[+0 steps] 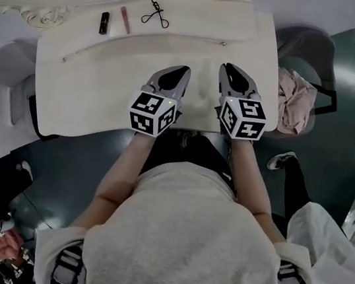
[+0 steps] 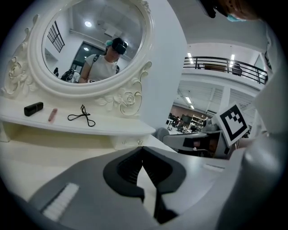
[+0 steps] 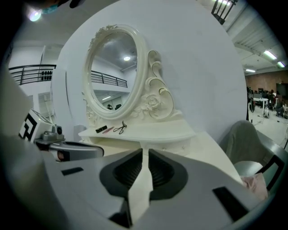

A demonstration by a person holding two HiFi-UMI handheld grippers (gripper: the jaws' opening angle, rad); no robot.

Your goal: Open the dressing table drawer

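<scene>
The cream dressing table (image 1: 93,84) fills the upper head view, with an oval mirror (image 2: 90,45) and a raised shelf (image 1: 182,28) at its back. A small knob (image 1: 223,43) shows on the shelf's front; no drawer front under the table edge is visible. My left gripper (image 1: 184,70) hovers over the table's front middle, its jaws meeting at the tip with nothing between them (image 2: 142,148). My right gripper (image 1: 227,67) hangs beside it, about a hand's width to the right, jaws together and empty (image 3: 145,152). Both point toward the mirror (image 3: 112,72).
On the shelf lie a black lipstick (image 1: 104,23), a pink stick (image 1: 125,20) and an eyelash curler (image 1: 156,15). A grey chair (image 1: 306,45) with a pink cloth (image 1: 294,100) stands right of the table. The person's body presses close to the table's front edge.
</scene>
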